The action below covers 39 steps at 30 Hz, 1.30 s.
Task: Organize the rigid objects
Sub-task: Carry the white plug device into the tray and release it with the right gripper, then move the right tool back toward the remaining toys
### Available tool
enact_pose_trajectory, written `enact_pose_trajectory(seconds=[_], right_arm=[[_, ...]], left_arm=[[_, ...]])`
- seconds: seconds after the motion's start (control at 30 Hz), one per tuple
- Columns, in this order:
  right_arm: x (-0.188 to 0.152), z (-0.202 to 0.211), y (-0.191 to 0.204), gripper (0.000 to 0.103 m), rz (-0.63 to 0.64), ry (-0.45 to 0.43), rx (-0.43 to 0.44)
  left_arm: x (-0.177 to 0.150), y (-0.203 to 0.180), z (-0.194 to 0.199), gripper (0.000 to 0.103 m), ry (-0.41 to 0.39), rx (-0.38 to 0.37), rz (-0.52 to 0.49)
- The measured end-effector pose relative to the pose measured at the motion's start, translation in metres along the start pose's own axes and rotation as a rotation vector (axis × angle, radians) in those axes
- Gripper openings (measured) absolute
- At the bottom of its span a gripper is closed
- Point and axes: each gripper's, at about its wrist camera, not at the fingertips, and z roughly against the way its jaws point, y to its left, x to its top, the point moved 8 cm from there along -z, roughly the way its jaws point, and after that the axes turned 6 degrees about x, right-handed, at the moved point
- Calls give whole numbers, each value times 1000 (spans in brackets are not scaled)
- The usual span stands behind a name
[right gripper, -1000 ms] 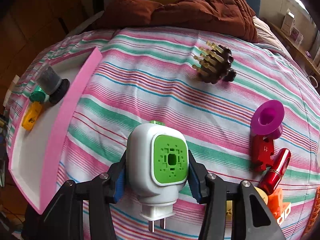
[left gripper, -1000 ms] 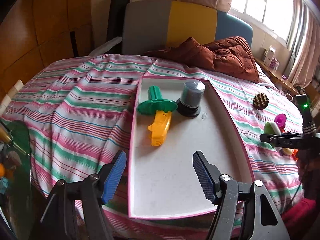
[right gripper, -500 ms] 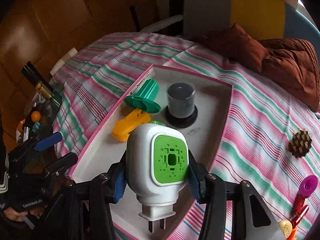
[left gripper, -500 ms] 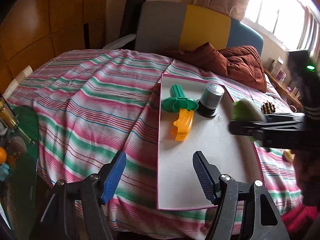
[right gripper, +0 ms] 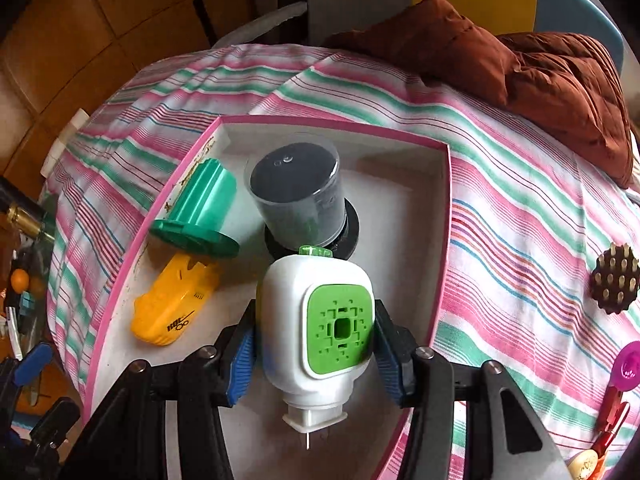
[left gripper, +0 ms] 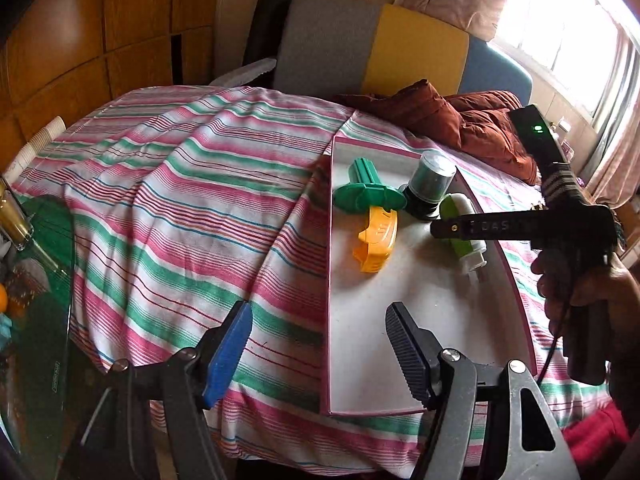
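My right gripper [right gripper: 314, 354] is shut on a white and green plug-in device [right gripper: 320, 328] and holds it over the pink-rimmed white tray [right gripper: 436, 280]. The device also shows in the left wrist view [left gripper: 460, 236], behind the right gripper's finger. In the tray lie a green flanged spool [right gripper: 200, 216], a yellow plastic piece [right gripper: 172, 304] and a black disc case with a clear cover [right gripper: 300, 196]. My left gripper [left gripper: 320, 348] is open and empty, at the tray's near left corner [left gripper: 326, 360].
The tray lies on a bed with a pink, green and white striped sheet [left gripper: 180, 200]. A brown spiky brush [right gripper: 614, 284], a magenta cup [right gripper: 628, 366] and a red piece [right gripper: 610, 412] lie on the sheet to the right. A rust-brown quilt [right gripper: 520, 60] is at the back.
My right gripper has carried the plug-in device from the sheet at the right over to the tray and lowered it there. My left gripper has shifted left, still open.
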Motion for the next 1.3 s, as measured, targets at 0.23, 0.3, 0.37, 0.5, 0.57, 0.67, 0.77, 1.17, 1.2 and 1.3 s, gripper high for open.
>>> enact_pose_trajectory(seconds=[0.23,0.3,0.37,0.5,0.57,0.67,0.77,1.17,1.2,1.3], right_arm=[[-2,28,-1,53,-30,-71,53],[-5,38,-2,53,-35,-92,60],[-9,50,-4,53,-40,-114,62],[-14,74,-11,53,-42,-163,53],[-17,86,-17,53,-43,-187,41],[-23,103,-34,53,-48,-215,5],[-34,118,-59,53,-60,-225,-56],[-83,172,-200,53,-311,-319,-254],[-87,176,-212,53,-340,-331,-271],[-107,185,-246,53,-448,-378,-301]], left_arm=[[-1,-6,4,70,-6,1,-21],[-1,-7,5,70,-6,3,-27],[-1,-9,8,70,-10,4,-34],[3,-13,13,70,-25,16,-49],[6,-16,18,70,-41,25,-63],[11,-22,22,70,-56,20,-81],[15,-28,25,70,-61,15,-94],[22,-73,29,70,-64,-15,-193],[23,-77,29,70,-63,-16,-202],[27,-92,30,70,-63,-27,-232]])
